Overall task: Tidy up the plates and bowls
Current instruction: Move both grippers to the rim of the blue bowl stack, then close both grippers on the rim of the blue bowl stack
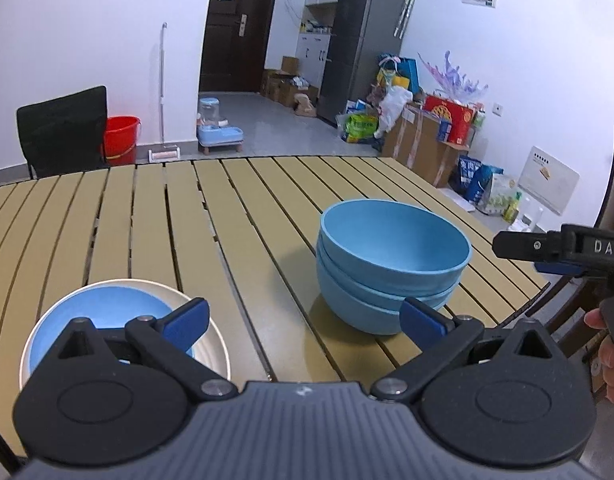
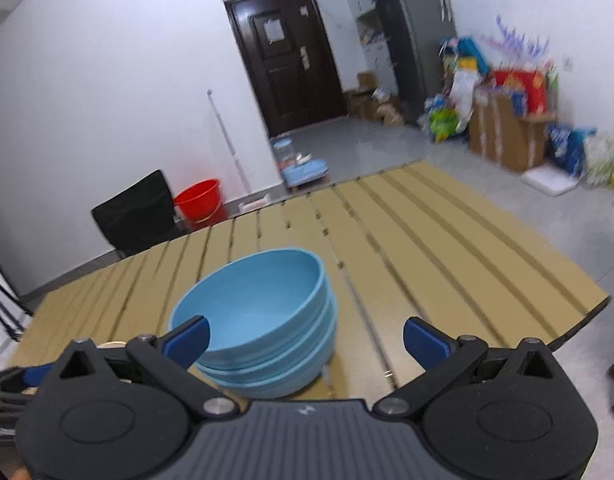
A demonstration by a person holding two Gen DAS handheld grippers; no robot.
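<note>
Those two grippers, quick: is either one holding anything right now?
Left gripper: open, holding nothing; the stacked blue bowls sit ahead of it.
Right gripper: open, holding nothing, its fingers spread wide.

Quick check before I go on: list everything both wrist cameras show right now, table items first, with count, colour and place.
Nested round plastic bowls: three, light blue, stacked on the table's right half.
Round plates: two, a blue one lying in a larger white one, near left of the table.
Slatted wooden table: one, tan, under everything.
Plastic bucket: one, red, on the floor by the wall.
Chair: one, black, behind the table.
Pet feeder: one, pale blue, on the floor.
Fridge: one, grey, far corner.
Cardboard boxes and bags: several, mixed colours, along the right wall.
Left gripper: open, empty.
Right gripper: open, empty.
Hand: one, far right edge.
</note>
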